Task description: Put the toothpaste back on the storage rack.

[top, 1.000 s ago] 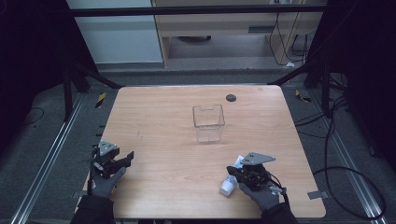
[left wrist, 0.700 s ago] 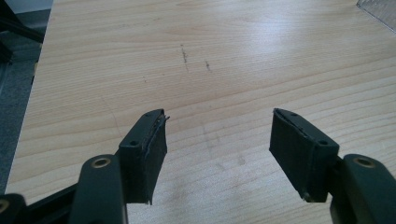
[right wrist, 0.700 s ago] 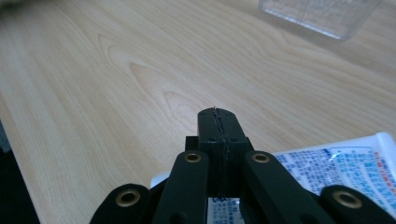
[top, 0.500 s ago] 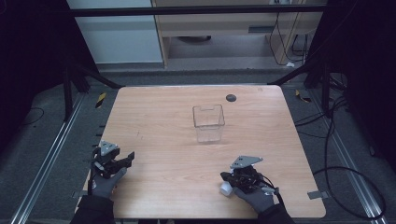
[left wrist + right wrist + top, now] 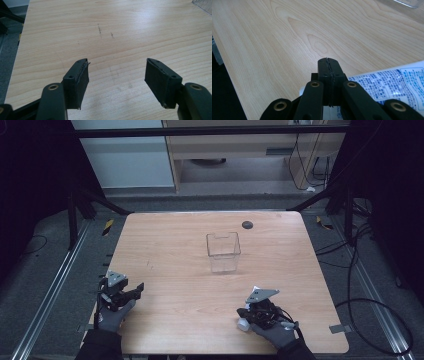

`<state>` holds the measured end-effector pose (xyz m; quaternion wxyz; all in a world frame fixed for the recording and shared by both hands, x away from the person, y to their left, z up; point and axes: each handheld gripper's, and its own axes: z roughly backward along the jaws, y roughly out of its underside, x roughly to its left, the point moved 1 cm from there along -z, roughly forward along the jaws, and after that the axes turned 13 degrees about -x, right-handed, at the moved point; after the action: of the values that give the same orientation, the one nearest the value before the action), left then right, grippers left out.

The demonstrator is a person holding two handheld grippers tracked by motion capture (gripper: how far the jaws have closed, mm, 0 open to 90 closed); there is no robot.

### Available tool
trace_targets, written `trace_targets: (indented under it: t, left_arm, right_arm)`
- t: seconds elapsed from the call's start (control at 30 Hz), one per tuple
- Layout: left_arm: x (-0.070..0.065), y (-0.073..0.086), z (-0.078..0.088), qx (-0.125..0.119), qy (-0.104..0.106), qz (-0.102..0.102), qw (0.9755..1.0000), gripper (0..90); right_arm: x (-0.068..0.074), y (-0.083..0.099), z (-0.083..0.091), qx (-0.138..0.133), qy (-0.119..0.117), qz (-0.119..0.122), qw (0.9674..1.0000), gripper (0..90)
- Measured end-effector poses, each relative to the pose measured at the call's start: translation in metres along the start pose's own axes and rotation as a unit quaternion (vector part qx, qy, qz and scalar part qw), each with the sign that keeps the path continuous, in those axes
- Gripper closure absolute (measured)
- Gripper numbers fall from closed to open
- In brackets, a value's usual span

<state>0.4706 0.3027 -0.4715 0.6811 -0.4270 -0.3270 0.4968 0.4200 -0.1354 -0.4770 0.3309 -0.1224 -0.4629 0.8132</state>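
Two grippers, left gripper (image 5: 134,291) and right gripper (image 5: 247,312); one clear box (image 5: 223,252).

One desk (image 5: 170,245) is counted. One clear plastic box (image 5: 223,251) is seen on it. One small dark round disc (image 5: 247,224) is noted near the far edge. One white tube with blue print (image 5: 392,82) is recorded. Two hand-held grippers are counted: the left hand-held gripper (image 5: 136,291) and the right hand-held gripper (image 5: 247,312). Two gloved hands are observed.

White blue-printed tube (image 5: 392,85) lies on the table's near right; clear box (image 5: 223,251) upright mid-table.
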Motion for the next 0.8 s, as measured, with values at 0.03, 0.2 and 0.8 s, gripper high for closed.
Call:
trace_targets:
  t: [0.03, 0.2, 0.8]
  left_arm:
    - [0.0, 0.0, 0.0, 0.0, 0.0, 0.0, 1.0, 34.8]
    - [0.001, 0.0, 0.0, 0.002, 0.0, 0.0, 1.0, 34.8]
    - [0.001, 0.001, 0.0, 0.003, -0.002, 0.001, 1.0, 34.6]
  right_arm:
    - [0.0, 0.0, 0.001, 0.002, -0.001, 0.0, 1.0, 89.9]
    - [-0.003, 0.002, 0.006, 0.007, 0.0, -0.004, 1.0, 89.9]
    - [-0.013, 0.009, 0.021, 0.028, 0.003, -0.01, 0.9995, 90.0]
